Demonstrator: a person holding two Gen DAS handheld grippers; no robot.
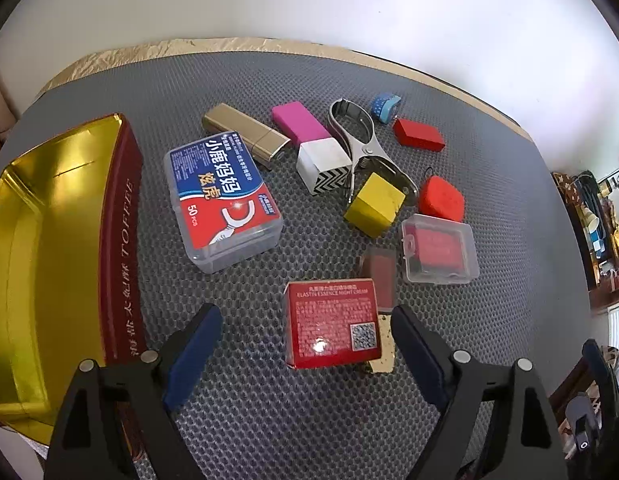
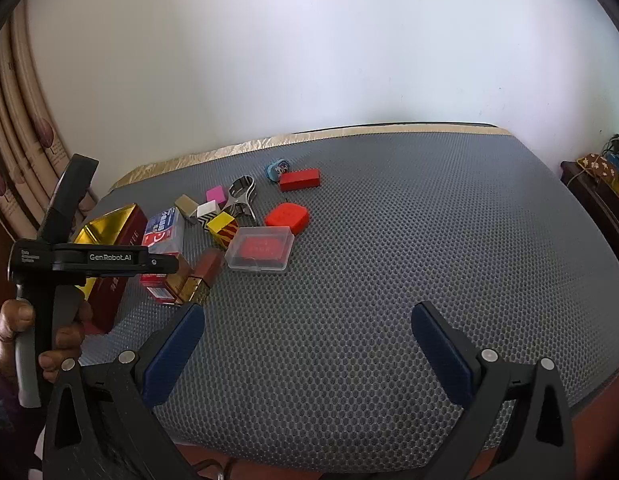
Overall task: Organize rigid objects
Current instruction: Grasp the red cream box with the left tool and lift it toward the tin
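My left gripper (image 1: 305, 344) points down at the grey mat, jaws open on either side of a red night-cream box (image 1: 331, 322); neither pad presses on it. A brown lipstick (image 1: 379, 276) with a gold base lies just behind the box. To the left stands an open red toffee tin (image 1: 121, 220) with a gold inside. Beyond lie a floss-pick box (image 1: 225, 200), gold lighter (image 1: 245, 132), pink block (image 1: 299, 122), metal clip (image 1: 361, 140), yellow block (image 1: 375, 204) and clear case (image 1: 439, 248). My right gripper (image 2: 309, 352) hangs open over bare mat, holding nothing.
A red block (image 2: 299, 179), a small blue item (image 2: 276, 171) and a red rounded case (image 2: 287, 216) lie farther back. A person's hand (image 2: 13, 332) holds the left tool at the left edge. A white wall rises behind the mat (image 2: 389, 240). A shelf (image 2: 597, 184) stands to the right.
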